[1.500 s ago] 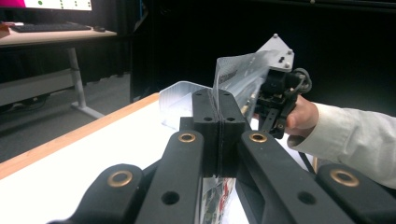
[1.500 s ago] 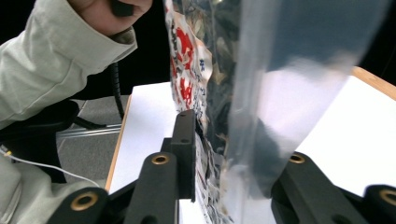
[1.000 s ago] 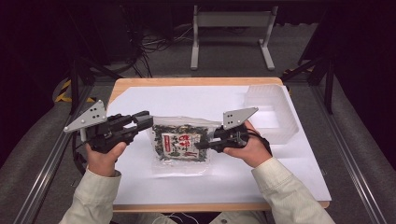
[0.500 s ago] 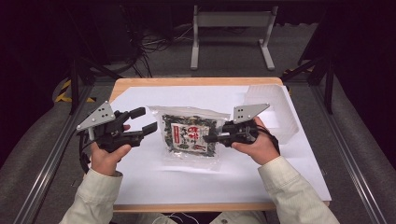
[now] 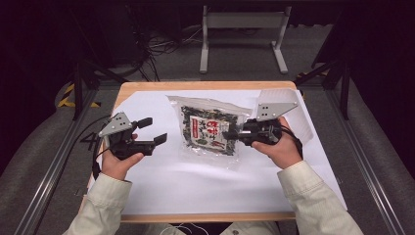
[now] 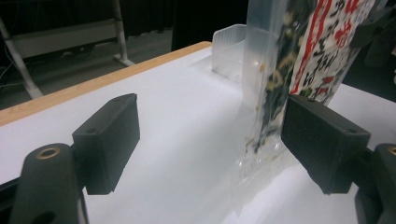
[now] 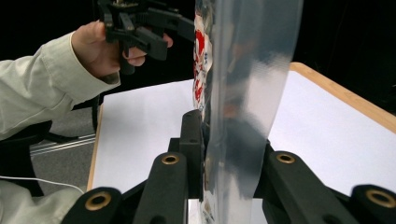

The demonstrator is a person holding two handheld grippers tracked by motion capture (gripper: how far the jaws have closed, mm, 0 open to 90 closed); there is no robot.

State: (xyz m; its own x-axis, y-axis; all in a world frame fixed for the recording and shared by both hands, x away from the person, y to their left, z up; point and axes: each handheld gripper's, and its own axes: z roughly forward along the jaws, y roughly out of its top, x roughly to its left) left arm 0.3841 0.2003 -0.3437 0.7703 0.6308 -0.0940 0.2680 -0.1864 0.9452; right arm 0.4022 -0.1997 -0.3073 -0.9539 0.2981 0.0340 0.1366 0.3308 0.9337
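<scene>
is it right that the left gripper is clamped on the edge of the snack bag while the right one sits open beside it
Not quite: the sides are swapped. In the high view the right gripper is clamped on the edge of the snack bag, and the left gripper sits open beside it, its jaws having just been opening with nothing pressed between them. The right gripper view shows the jaws pinching the clear film.

we wear pale cream long sleeves (image 5: pixel 313 191) with buttoned cuffs. each hand carries a black two-jaw gripper: the left gripper (image 5: pixel 149 131) and right gripper (image 5: pixel 234 133) both bear a grey three-cornered plate (image 5: pixel 115 124) on top, dotted with small holes. the jaws end in blocky matte black pads (image 6: pixel 110 140), brass-ringed pivots (image 7: pixel 170 159) sit behind them, and a black cable (image 5: pixel 96 156) trails behind the left grip.
</scene>
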